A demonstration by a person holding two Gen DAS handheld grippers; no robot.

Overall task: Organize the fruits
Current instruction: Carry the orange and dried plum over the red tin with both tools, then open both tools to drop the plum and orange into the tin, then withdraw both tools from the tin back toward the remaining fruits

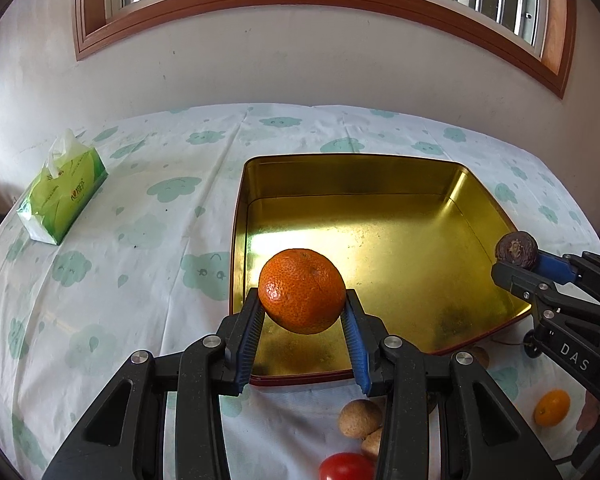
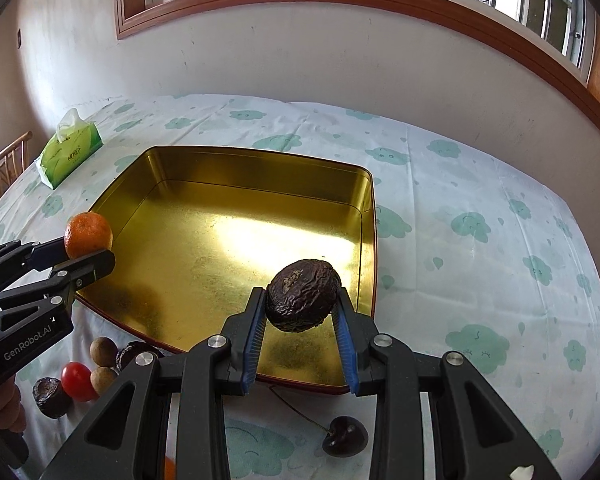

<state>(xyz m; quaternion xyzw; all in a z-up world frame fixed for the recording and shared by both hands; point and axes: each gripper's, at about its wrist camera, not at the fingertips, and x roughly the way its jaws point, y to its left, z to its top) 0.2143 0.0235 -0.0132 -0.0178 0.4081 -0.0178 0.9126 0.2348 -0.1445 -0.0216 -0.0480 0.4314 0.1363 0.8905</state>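
Left claw (image 1: 303,312) clamps orange (image 1: 302,290); right claw (image 2: 300,316) clamps passionfruit (image 2: 302,296); cherry (image 2: 345,436) only right view.

Tin (image 1: 476,200) mid-table, tissue pack (image 1: 62,192) to its left, loose fruit (image 2: 76,380) before it

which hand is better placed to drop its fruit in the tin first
Left, marginally. The left gripper holds its orange over the gold tin floor, inside the rim. The right gripper's dark wrinkled fruit hangs nearer the tin's edge.
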